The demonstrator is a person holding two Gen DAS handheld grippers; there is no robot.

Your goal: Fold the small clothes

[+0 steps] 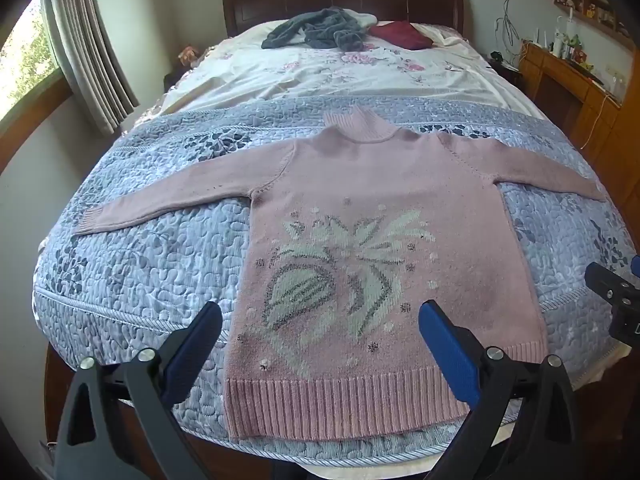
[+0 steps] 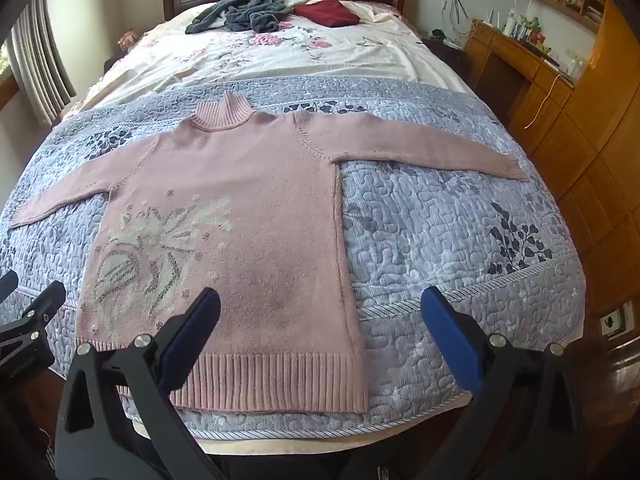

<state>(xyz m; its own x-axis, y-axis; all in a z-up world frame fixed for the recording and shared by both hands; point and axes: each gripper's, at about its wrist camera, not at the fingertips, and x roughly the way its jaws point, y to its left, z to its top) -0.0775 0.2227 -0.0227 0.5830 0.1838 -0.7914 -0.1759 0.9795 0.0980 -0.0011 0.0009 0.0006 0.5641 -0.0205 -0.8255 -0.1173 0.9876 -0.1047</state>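
On the quilt (image 1: 160,248) lies a pink sweater (image 1: 372,200) flat, sleeves outspread

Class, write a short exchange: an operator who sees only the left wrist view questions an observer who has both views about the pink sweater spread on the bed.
Operator: The left gripper hides one hem corner of the sweater. How does it lie?
Observer: The right wrist view shows that hem corner flat on the quilt, not folded.
Operator: I see only an edge of the right gripper. Is it open?
Observer: Yes, its fingers are spread wide and hold nothing.
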